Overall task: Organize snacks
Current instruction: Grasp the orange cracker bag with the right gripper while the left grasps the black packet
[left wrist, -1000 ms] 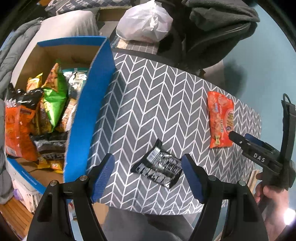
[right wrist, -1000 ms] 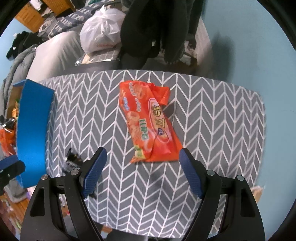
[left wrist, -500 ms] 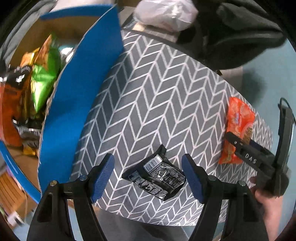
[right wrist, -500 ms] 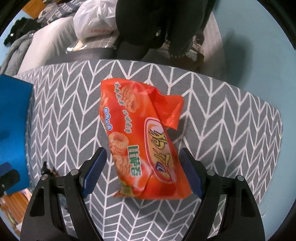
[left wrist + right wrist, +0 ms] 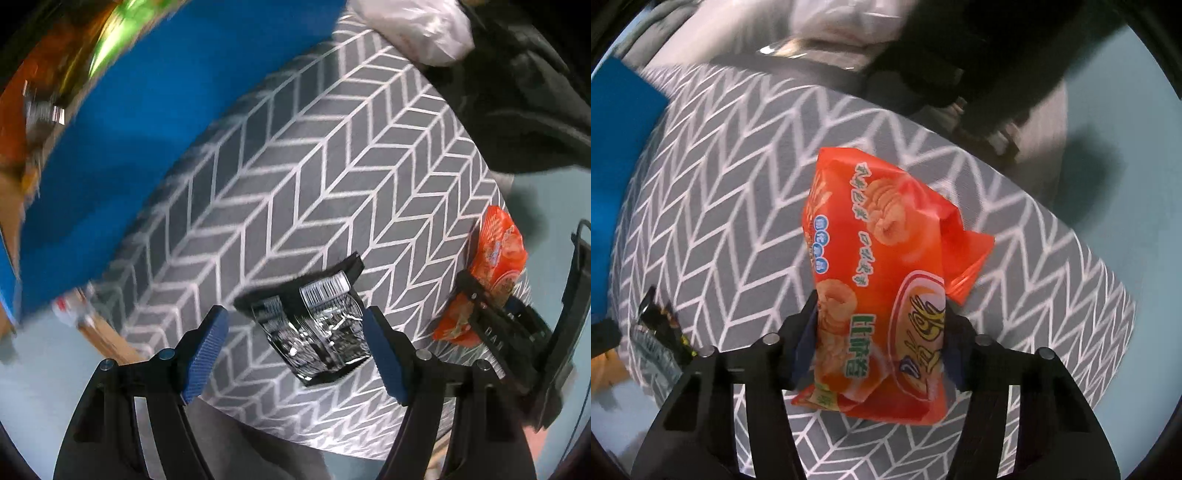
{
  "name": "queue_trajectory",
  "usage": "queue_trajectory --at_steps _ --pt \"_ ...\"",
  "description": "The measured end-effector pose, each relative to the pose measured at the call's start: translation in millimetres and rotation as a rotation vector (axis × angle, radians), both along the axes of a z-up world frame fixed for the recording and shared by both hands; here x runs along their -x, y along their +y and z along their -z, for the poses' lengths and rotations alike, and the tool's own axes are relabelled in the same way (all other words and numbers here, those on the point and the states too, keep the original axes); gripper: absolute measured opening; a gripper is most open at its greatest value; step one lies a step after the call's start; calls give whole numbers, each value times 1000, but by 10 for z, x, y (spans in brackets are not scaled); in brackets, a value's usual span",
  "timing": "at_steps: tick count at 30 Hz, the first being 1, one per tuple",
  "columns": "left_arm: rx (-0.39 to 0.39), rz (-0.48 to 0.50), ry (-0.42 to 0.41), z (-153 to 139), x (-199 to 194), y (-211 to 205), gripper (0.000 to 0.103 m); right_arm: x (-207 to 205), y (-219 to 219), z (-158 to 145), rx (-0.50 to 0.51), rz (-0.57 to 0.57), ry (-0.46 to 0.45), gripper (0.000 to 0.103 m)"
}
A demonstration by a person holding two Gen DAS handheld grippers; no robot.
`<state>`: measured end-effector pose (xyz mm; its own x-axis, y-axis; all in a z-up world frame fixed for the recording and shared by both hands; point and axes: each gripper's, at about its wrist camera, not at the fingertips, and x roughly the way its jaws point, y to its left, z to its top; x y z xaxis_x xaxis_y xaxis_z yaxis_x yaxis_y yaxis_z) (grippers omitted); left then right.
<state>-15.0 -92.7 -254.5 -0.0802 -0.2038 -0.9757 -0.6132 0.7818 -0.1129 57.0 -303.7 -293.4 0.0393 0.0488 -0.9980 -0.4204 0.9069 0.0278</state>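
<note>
Right gripper jaws clamped on orange pack, near end, pack lengthwise so rest points to 12 o'clock over table.
Left gripper jaws apart, straddling black pack, flat on table, offset toward right finger.
Blue box at 10 o'clock, likely destination.

- Your left wrist camera is looking steeply down along its fingers onto the chevron cloth, close to its near edge, with the blue box at the cloth's left.
- Your right wrist camera is looking down at the cloth's right part, very close in.
- Both views are sharing the cloth, the orange packet and the black packet.
</note>
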Motion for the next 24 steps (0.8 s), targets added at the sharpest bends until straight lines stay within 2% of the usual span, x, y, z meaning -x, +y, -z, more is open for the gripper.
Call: queue_trajectory --at_steps 5,11,16,17,24 --pt "27 -136 2 102 224 18 82 81 178 -46 -14 -127 -3 52" --pt "9 -203 7 228 331 -50 82 198 382 -135 -33 -231 -1 52" --pt "46 -271 22 454 489 -79 85 296 552 -225 -29 -322 0 52" --pt "50 -275 26 491 509 -92 87 290 546 -257 -27 -331 -1 52" --pt "89 -287 45 757 595 -162 87 317 605 -388 -46 -327 -16 53"
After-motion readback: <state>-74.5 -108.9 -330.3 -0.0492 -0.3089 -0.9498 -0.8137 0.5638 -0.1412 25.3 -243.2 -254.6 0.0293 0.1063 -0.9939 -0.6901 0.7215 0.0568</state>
